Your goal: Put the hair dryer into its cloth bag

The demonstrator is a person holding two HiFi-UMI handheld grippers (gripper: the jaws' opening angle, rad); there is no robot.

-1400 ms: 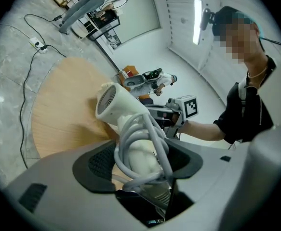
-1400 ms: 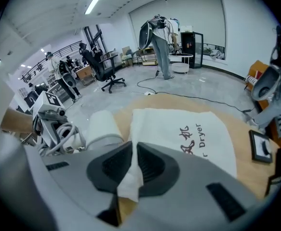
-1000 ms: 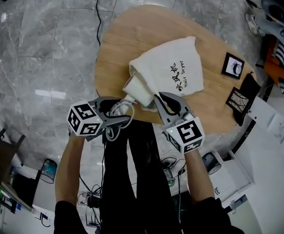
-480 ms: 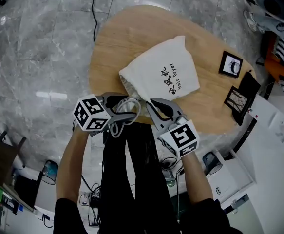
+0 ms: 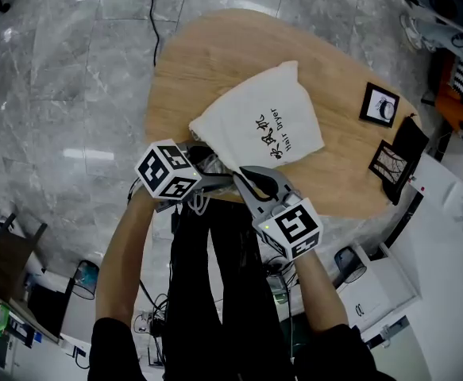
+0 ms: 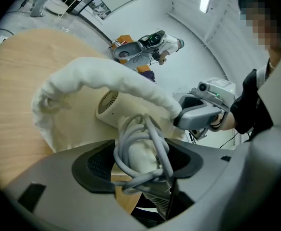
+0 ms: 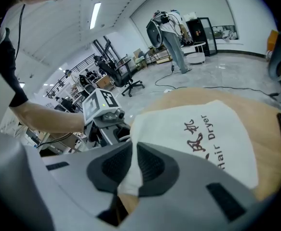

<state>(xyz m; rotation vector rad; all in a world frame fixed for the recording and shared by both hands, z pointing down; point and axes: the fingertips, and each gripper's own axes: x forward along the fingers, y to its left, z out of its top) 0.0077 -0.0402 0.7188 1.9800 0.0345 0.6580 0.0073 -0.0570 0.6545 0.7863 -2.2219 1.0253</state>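
Observation:
A white cloth bag (image 5: 259,125) printed "Hair Dryer" lies on the round wooden table (image 5: 207,54), its mouth toward me. My right gripper (image 5: 244,173) is shut on the bag's near rim (image 7: 129,179), holding the mouth up. My left gripper (image 5: 220,181) is shut on the hair dryer's handle and its coiled grey cord (image 6: 142,146). The cream hair dryer (image 6: 112,107) has its vented body inside the bag mouth, under the raised rim (image 6: 111,78). In the head view the dryer is almost wholly hidden by the bag and the grippers.
Two black framed cards (image 5: 378,105) (image 5: 390,163) lie at the table's right edge. The table's near edge runs just under both grippers, with the person's legs below it. A dark cable (image 5: 153,14) crosses the grey floor beyond the table.
My left gripper has moved right and toward the bag mouth, carrying the dryer in; the cream body seen outside the bag before is now covered. The bag has shifted slightly left.

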